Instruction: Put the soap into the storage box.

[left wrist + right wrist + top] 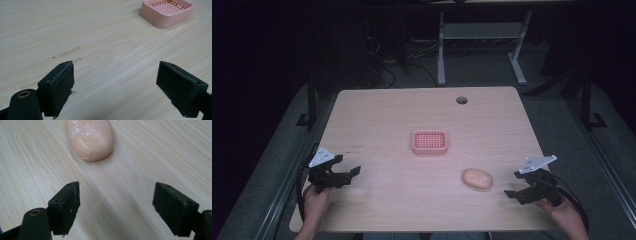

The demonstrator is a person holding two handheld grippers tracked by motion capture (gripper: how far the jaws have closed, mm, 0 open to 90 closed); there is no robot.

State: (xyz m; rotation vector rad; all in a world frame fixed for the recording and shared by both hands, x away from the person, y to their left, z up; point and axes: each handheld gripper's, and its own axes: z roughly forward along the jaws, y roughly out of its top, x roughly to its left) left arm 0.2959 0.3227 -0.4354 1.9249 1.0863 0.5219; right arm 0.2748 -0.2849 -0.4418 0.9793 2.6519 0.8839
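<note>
Both your tools gape empty: left tool [343, 173], right tool [512, 185] near soap [477, 178] by counter [377, 115] front edge; slick soap may squirt out

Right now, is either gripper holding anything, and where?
Nothing held. The left gripper and right gripper are open; the soap bar lies untouched on the table.

No text, label, brand, number or sign can be read anywhere. The pink soap dish [429, 142], the peach soap bar [477, 178] and the wooden surface [387, 120] carry no lettering; the faint dark marks on the surface [67, 53] are smudges, not writing.
</note>
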